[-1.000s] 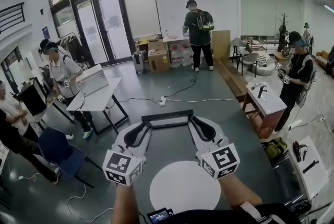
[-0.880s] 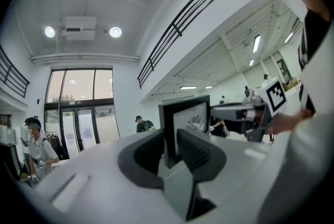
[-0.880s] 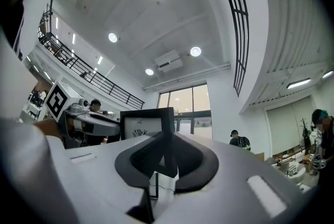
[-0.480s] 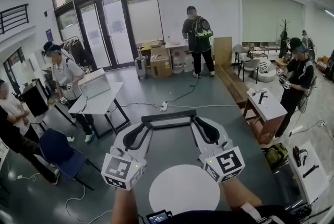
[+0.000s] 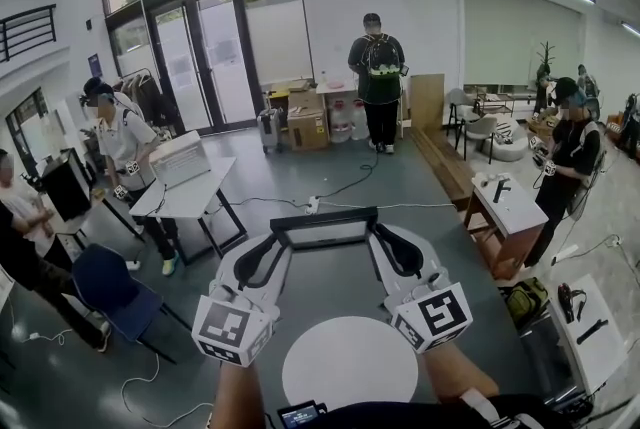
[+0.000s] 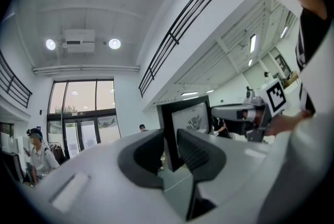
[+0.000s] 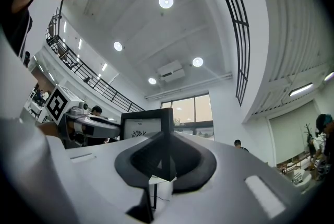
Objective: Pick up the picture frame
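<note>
A black picture frame [image 5: 325,229] with a white print hangs level above the dark table [image 5: 330,292], held from both ends. My left gripper [image 5: 283,242] is shut on its left edge. In the left gripper view that frame [image 6: 187,119] stands up between the dark pads [image 6: 195,150]. My right gripper [image 5: 373,237] is shut on the right edge. The right gripper view shows the frame's side bar [image 7: 166,134] pinched between the pads [image 7: 190,160], with the print to the left. Each gripper sees the other across the frame.
A white round disc [image 5: 350,360] lies on the table near me. A white table [image 5: 190,192] with a box and a blue chair [image 5: 110,292] stand to the left, and a small table [image 5: 510,202] to the right. Several people stand around, and cables run over the floor.
Both grippers have lifted the frame a little while keeping their hold on it. The person at the back turned round and now faces away.
</note>
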Available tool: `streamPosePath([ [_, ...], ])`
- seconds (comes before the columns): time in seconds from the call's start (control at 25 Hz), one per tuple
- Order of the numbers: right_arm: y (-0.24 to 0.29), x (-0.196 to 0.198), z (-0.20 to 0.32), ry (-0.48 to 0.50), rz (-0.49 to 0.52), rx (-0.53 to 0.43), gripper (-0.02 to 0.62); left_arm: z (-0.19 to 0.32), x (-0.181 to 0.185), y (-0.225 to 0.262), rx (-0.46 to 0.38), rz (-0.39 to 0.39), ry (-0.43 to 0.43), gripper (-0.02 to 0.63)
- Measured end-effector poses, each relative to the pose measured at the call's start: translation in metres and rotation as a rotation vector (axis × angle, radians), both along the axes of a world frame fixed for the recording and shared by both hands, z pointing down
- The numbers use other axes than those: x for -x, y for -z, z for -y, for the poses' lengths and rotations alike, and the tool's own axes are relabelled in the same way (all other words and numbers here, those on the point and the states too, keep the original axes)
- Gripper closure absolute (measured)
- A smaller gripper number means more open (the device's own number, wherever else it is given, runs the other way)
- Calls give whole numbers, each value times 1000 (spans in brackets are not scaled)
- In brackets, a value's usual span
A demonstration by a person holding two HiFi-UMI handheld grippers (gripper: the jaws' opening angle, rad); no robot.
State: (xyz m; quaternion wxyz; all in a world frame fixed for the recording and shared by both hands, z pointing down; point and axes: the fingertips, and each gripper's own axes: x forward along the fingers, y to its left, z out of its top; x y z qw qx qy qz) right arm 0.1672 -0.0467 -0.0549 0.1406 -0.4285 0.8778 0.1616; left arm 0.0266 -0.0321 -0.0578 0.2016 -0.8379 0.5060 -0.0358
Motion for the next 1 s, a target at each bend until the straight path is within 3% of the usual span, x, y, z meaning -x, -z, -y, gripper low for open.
streamPosePath([
  [0.44,5,0,-8,-6,10,-31,568,-11,1,7,-52,11,-3,526],
  [1.0,4,0,-3,-4,25,-27,569,-6,1,6,-43,14,-17,526],
])
